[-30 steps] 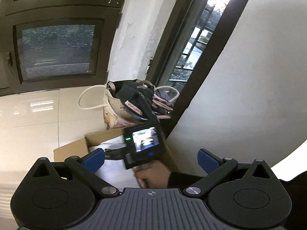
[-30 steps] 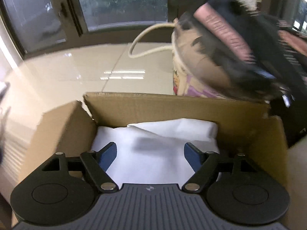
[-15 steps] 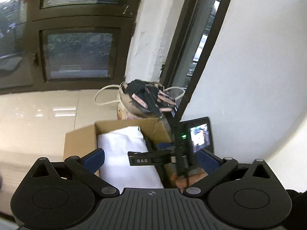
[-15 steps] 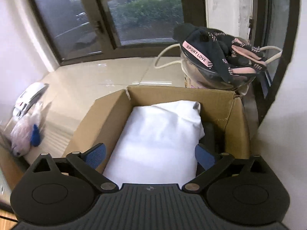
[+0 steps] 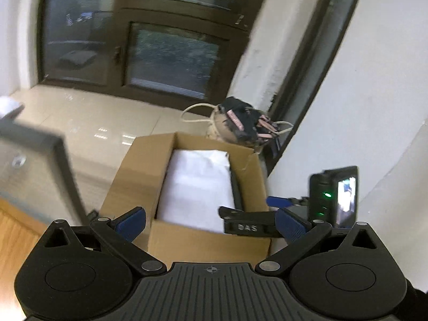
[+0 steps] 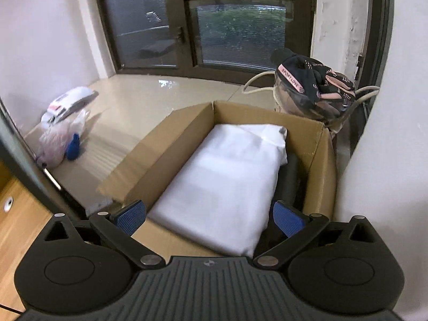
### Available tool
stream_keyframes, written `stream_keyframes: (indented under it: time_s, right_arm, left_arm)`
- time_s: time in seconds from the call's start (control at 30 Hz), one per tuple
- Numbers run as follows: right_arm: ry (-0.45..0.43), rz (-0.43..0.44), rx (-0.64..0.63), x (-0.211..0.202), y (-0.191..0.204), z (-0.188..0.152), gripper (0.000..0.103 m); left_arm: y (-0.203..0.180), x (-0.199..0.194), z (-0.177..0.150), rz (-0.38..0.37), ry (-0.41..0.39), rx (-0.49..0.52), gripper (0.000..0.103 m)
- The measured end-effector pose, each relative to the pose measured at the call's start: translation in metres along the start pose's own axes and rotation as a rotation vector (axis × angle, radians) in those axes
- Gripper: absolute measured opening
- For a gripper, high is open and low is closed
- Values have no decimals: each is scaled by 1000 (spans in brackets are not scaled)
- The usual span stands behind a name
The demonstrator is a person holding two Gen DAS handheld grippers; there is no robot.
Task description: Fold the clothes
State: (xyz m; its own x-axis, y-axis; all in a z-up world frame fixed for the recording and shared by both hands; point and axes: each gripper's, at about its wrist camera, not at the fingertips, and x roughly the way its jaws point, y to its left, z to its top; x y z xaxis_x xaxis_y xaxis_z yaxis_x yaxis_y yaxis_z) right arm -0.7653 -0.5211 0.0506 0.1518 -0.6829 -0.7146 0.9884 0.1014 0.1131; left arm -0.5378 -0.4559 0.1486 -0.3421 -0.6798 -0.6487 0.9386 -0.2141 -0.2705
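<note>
A folded white garment [image 6: 227, 176] lies inside an open cardboard box [image 6: 165, 149] on the tiled floor; it also shows in the left wrist view [image 5: 195, 184] in the box [image 5: 139, 165]. A dark item [image 6: 290, 176] lies beside it along the box's right wall. My right gripper [image 6: 210, 215] is open and empty, above the box's near edge. My left gripper [image 5: 210, 220] is open and empty, held back from the box. The right gripper's body and screen [image 5: 334, 195] show at the right of the left wrist view.
A cream tote bag stuffed with dark and pink clothes [image 6: 313, 91] stands behind the box by the white wall. A plastic bag with white and blue items [image 6: 64, 131] lies on the floor at left. A dark frame [image 5: 53, 171] and a wooden surface [image 6: 24, 219] are at near left.
Both grippers have pulled back and up from the box. The white garment stays in the box, released. The right gripper has moved to the box's right side.
</note>
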Motion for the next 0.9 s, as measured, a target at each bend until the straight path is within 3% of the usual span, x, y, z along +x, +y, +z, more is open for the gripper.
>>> stream_keyframes:
  time_s: [0.2, 0.63, 0.9]
  right_arm:
    - [7, -17, -15, -27, 13, -28, 102]
    - [2, -107, 70, -59, 24, -61, 102]
    - [1, -137, 96, -71, 11, -77, 102]
  left_arm:
    - [5, -2, -29, 60, -19, 38, 103]
    - [4, 24, -65, 56, 94, 150, 103]
    - [-9, 34, -71, 39, 110, 156, 103]
